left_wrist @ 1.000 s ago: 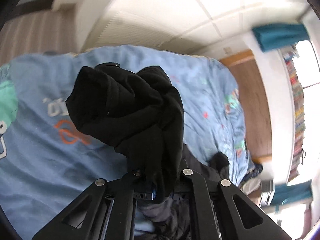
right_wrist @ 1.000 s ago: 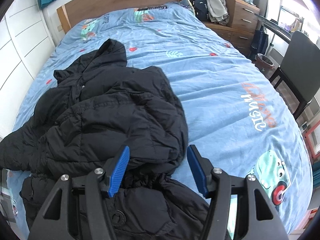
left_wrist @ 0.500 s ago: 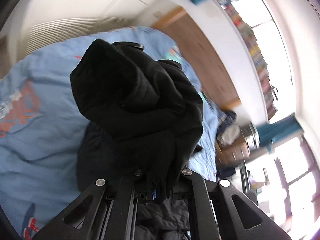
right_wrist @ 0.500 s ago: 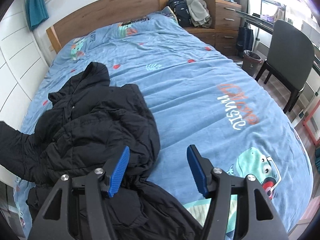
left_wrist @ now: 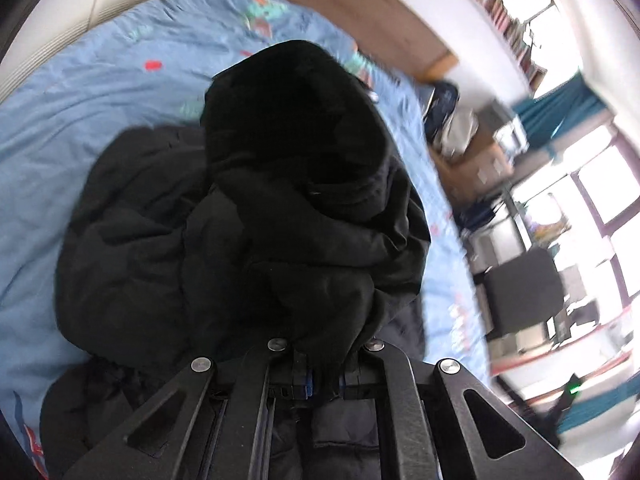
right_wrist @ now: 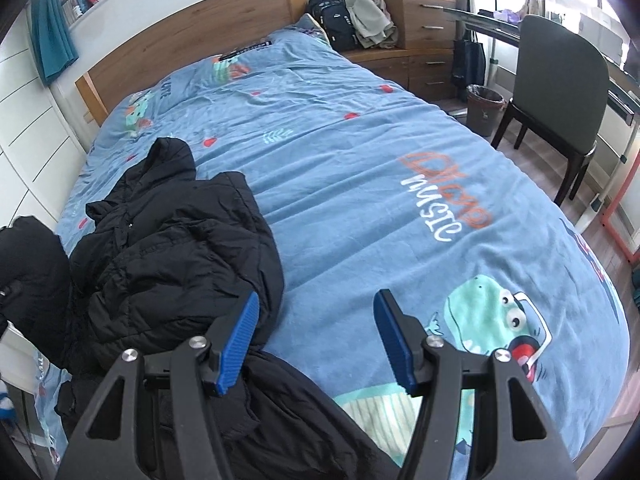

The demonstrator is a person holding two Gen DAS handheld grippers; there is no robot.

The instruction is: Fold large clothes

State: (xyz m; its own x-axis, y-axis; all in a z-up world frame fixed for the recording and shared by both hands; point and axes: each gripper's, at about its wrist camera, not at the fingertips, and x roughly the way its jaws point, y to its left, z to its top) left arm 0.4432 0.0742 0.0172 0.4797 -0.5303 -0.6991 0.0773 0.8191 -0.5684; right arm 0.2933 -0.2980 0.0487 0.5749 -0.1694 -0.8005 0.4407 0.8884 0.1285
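Our left tool is clamped on what looks like a sleeve of the black jacket, whose bulk lies left of our spread, empty right tool.

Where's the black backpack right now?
In the right wrist view, the black backpack sits top centre, between the wooden headboard and the wooden dresser.
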